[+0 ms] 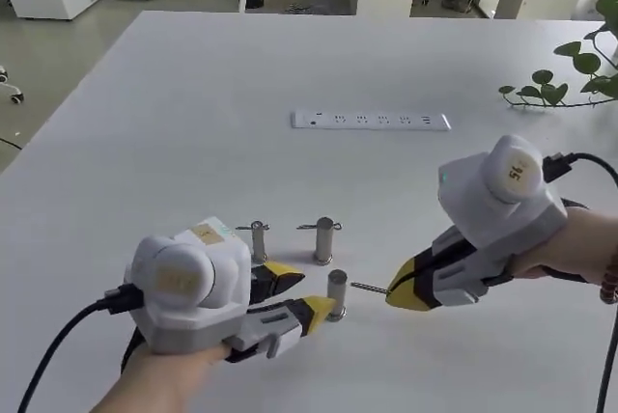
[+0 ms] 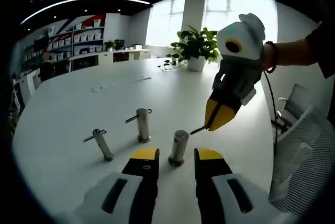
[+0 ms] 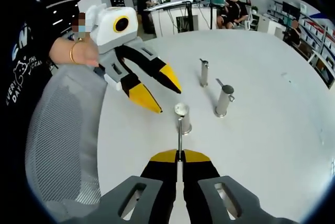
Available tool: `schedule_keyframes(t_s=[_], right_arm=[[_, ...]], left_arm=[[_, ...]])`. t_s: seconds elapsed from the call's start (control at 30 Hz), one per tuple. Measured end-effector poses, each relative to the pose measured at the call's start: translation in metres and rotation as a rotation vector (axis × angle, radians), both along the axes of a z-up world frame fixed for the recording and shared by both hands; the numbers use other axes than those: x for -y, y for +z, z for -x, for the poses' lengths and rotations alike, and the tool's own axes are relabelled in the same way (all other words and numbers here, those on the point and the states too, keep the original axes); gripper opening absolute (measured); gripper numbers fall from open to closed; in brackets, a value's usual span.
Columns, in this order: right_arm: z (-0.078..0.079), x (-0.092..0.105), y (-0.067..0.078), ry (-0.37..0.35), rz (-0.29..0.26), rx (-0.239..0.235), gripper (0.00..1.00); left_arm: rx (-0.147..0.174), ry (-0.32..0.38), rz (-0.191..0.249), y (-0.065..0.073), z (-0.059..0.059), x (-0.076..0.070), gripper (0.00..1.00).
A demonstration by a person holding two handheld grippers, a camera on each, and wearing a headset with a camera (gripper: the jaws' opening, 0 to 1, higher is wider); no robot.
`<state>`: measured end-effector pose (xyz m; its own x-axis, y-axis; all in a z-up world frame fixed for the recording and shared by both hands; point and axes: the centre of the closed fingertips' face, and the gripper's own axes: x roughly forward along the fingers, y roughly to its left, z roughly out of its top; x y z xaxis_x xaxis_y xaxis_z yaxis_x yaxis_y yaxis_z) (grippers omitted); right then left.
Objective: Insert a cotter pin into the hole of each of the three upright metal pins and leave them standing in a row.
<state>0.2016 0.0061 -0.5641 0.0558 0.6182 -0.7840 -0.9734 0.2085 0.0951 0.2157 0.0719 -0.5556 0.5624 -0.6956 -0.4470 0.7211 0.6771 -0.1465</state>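
One bare pin (image 1: 336, 289) to go, standing nearest on the surface (image 1: 193, 95). On the right gripper (image 1: 391, 294), fingers pinch the cotter pin (image 1: 368, 288) level, tip aimed straight at it. The left gripper (image 1: 315, 293) has fingers open, straddling it.

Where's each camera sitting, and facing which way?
Head view: on the headset, looking down at the table; left gripper and right gripper show.
Left gripper view: rides the left gripper, facing the near pin between its open fingers.
Right gripper view: rides the right gripper, facing along its held cotter pin.
Shared: both gripper views show the near pin and the other gripper.
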Motion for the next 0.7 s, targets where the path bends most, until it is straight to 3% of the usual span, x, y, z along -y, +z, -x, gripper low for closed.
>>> schedule_keyframes(t_s=[0.23, 0.7], right_arm=[[-0.003, -0.002, -0.001, 0.000, -0.002, -0.010, 0.00], [-0.005, -0.008, -0.004, 0.023, 0.004, -0.013, 0.00]], left_arm=[[-0.021, -0.003, -0.016, -0.012, -0.005, 0.011, 0.24], [-0.058, 0.014, 0.012, -0.022, -0.012, 0.023, 0.14]])
